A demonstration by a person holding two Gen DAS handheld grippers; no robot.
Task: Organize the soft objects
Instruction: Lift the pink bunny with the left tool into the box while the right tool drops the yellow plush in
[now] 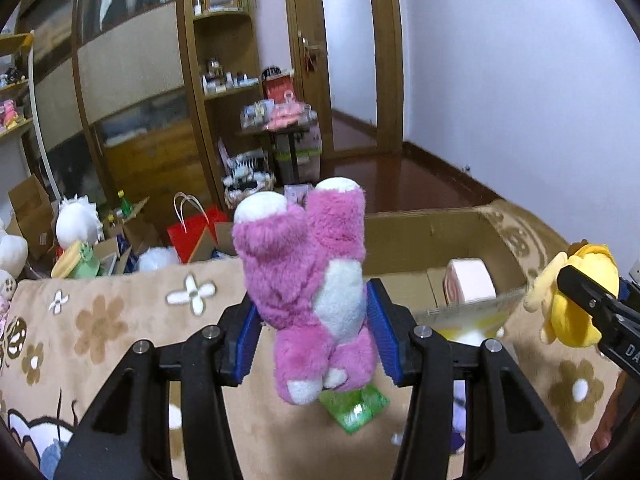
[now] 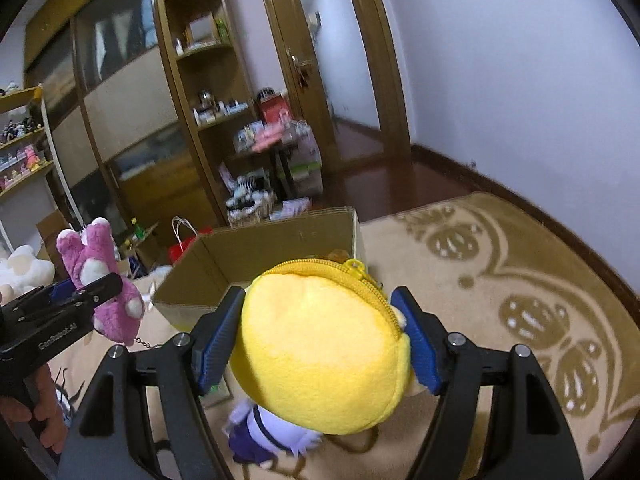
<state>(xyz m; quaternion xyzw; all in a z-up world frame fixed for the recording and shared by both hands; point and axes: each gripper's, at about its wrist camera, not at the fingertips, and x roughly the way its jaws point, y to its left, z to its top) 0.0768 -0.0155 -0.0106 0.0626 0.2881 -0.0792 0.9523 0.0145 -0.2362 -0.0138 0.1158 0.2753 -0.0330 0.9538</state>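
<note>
My left gripper [image 1: 316,332] is shut on a pink and white plush bear [image 1: 308,276], held above the beige flowered blanket [image 1: 120,320]; the bear also shows in the right wrist view [image 2: 100,280]. My right gripper [image 2: 320,340] is shut on a yellow zippered plush [image 2: 320,348], also seen at the right edge of the left wrist view [image 1: 576,292]. An open cardboard box [image 1: 424,236] stands just ahead, with a pink and white soft item [image 1: 470,282] inside. The box [image 2: 280,244] lies beyond the yellow plush in the right wrist view.
A green packet [image 1: 356,406] and a purple and white plush [image 2: 272,436] lie on the blanket below the grippers. White plush toys [image 1: 76,222], boxes and a red bag [image 1: 192,232] crowd the floor at left. Wooden shelves [image 1: 224,92] and a door [image 1: 348,52] stand behind.
</note>
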